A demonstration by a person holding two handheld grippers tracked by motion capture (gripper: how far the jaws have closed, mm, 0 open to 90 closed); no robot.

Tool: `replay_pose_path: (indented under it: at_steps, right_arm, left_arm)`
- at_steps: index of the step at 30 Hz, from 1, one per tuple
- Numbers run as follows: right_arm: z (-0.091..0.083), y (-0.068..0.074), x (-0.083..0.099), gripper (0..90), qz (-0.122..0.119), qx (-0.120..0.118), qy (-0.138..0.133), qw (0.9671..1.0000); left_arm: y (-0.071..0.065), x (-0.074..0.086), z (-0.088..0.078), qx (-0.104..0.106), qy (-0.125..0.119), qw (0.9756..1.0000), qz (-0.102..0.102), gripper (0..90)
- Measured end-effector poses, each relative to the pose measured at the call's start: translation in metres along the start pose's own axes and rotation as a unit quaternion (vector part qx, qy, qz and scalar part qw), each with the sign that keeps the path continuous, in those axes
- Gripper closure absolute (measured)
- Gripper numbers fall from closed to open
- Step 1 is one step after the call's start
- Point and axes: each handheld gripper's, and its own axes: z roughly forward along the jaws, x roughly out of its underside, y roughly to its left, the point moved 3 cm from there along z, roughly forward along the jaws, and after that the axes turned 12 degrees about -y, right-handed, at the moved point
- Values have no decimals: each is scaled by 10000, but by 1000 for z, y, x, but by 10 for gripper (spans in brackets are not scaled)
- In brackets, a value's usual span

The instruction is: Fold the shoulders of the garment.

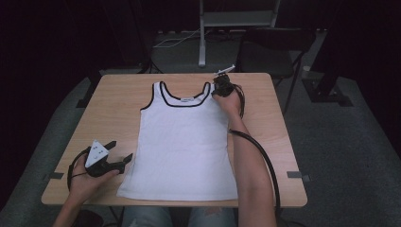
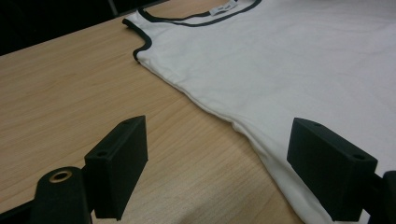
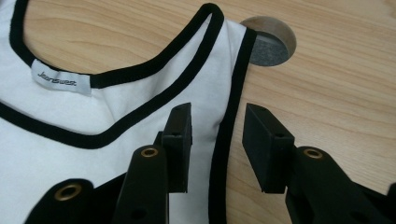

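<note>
- Tank top (image 1: 182,146) lies flat on table (image 1: 108,109), long axis running away from the person, neckline at the far end.
- Neck label (image 3: 60,77) reads "Jeanswest".
- Right gripper (image 3: 215,140), jaws narrowed but not pressing, straddles the black-trimmed shoulder strap (image 3: 229,88).
- Left gripper (image 2: 217,170), jaws wide and empty, sits beside the hem's left edge.

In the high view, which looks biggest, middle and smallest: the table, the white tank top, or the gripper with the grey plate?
1. table, biggest
2. white tank top, middle
3. left gripper, smallest, though it sits nearer the camera, so it looks slightly bigger than it is
</note>
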Motion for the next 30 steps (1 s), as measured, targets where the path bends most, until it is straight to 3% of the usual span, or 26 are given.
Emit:
replay_pose_path:
  at_steps: [13,16,20,21,22,28,30]
  right_arm:
    - [15,5,12,590,-117,123,74,9998]
    - [14,7,13,631,-159,93,45,9998]
    - [13,13,15,802,-352,-30,-77,9993]
    - [13,13,15,802,-352,-30,-77,9993]
    - [13,14,16,838,-329,-68,-98,9994]
    - [13,14,16,862,-172,-61,-128,9998]
    - [13,13,16,865,-22,-91,-105,9999]
  left_arm:
    - [-2,0,0,18,28,10000,65,202]
    - [-2,0,1,31,49,10000,79,203]
    - [-3,0,1,29,54,9999,134,202]
    - [-3,0,1,29,54,9999,134,203]
    - [-3,0,1,26,55,9999,144,203]
    - [-4,0,1,42,65,9998,164,203]
    - [-3,0,1,41,63,9999,138,202]
